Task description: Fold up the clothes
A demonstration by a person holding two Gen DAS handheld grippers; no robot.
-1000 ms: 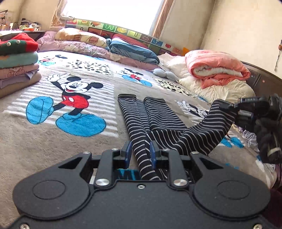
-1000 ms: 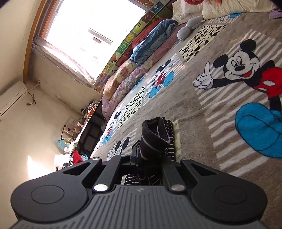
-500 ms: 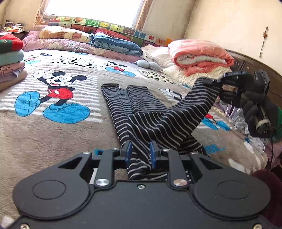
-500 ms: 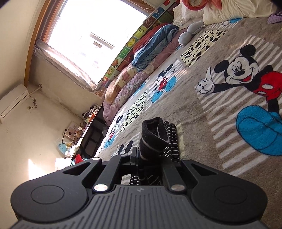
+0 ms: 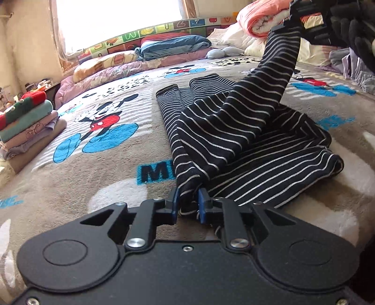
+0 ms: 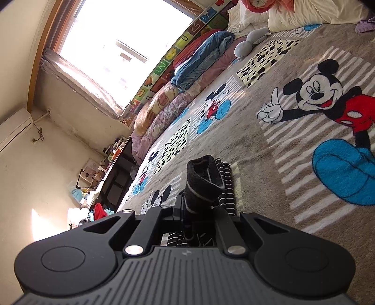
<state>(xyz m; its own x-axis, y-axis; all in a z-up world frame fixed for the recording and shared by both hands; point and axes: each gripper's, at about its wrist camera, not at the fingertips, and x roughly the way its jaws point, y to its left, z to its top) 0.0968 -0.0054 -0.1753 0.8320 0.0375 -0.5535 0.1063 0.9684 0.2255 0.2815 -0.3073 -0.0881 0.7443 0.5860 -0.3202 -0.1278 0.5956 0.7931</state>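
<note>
Now the left gripper (image 5: 189,203) is pinching one end of the black cloth with thin white stripes (image 5: 236,131) between its blue pads, its jaws just closing in. Up high, the right gripper (image 6: 199,206) is squeezing the cloth's other end above the grey cartoon-mouse blanket (image 5: 112,150).

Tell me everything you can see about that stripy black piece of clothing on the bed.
The striped garment is black knit fabric with thin white stripes. Most of it lies in layers on the cartoon-mouse blanket. The left gripper pinches its near corner between blue pads; the right gripper holds another end lifted above the bed, so a band of cloth slopes up. That held end shows a plain black cuff.
</note>
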